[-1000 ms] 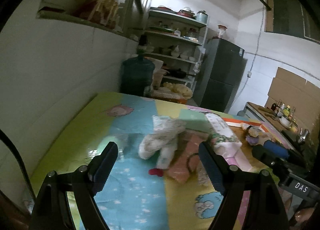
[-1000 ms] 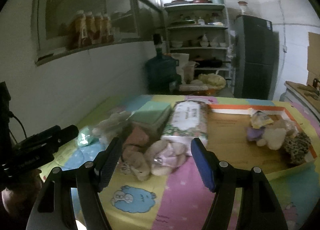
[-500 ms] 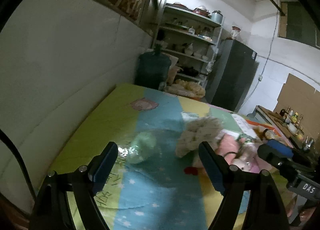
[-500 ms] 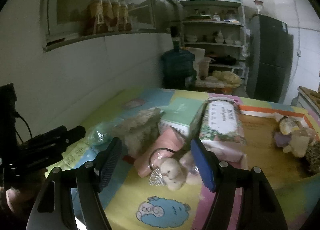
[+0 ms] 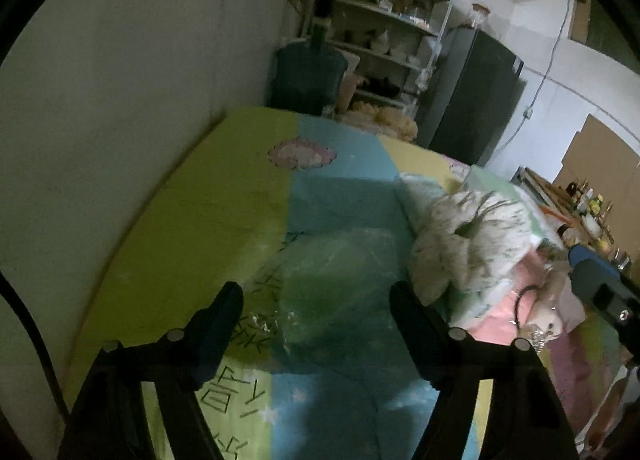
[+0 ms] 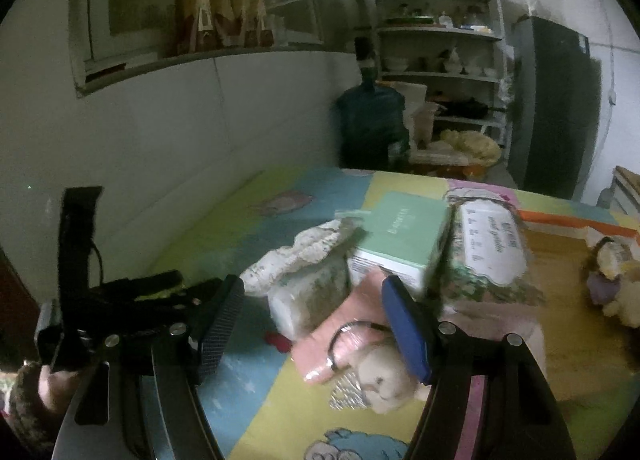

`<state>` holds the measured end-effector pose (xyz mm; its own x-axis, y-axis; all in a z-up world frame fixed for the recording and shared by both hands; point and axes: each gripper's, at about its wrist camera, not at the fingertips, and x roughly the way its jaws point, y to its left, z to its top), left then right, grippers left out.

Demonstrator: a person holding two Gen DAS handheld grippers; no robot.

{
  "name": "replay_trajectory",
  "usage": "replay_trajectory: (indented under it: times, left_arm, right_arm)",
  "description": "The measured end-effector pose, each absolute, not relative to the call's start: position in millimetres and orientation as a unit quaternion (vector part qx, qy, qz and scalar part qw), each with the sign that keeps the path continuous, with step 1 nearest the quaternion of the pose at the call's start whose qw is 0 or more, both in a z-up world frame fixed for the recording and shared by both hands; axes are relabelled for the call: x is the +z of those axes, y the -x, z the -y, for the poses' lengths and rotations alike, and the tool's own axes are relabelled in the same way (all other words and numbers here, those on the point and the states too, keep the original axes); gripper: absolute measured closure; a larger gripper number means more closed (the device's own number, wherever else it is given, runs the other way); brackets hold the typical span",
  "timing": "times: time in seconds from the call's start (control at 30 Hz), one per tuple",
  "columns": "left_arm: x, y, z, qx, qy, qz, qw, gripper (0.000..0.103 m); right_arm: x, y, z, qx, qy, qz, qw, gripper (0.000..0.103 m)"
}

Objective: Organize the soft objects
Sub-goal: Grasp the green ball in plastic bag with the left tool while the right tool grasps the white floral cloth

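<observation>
Left hand-held gripper (image 5: 316,316): jaws closing around a crinkly clear plastic bag (image 5: 340,272) at lower centre, pads not yet pressing.
White plush toy (image 5: 468,240): fluffy, lying right of the bag on the glossy bench (image 5: 224,212).
Right hand-held gripper (image 6: 312,320): hanging wide open, empty, over the plush toy (image 6: 308,272) and a pink pouch (image 6: 352,324).
Green box (image 6: 404,232): flat-sided, sitting centre right.
</observation>
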<state>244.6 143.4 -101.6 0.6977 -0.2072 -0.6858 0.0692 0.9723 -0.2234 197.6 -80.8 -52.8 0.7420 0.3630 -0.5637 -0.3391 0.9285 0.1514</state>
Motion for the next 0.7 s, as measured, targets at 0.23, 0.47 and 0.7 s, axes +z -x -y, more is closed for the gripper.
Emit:
replay_trajectory:
  times: [0.23,0.47,0.7]
  left_arm:
    - [-112,-252,-148,-0.098,0.107,-0.39,0.909,0.054]
    - [-110,-247,-153,-0.123,0.129,-0.371,0.911,0.059]
    - [-104,-237,-148,-0.122,0.121,-0.356,0.918,0.059]
  right_arm:
    - [-54,-217,69,0.202,-0.028,-0.311,0.928,0.03]
    - [-59,-236,63,0.204,-0.045,-0.325,0.922,0.03]
    - [-63,-248,54,0.2,-0.03,-0.333,0.921,0.059]
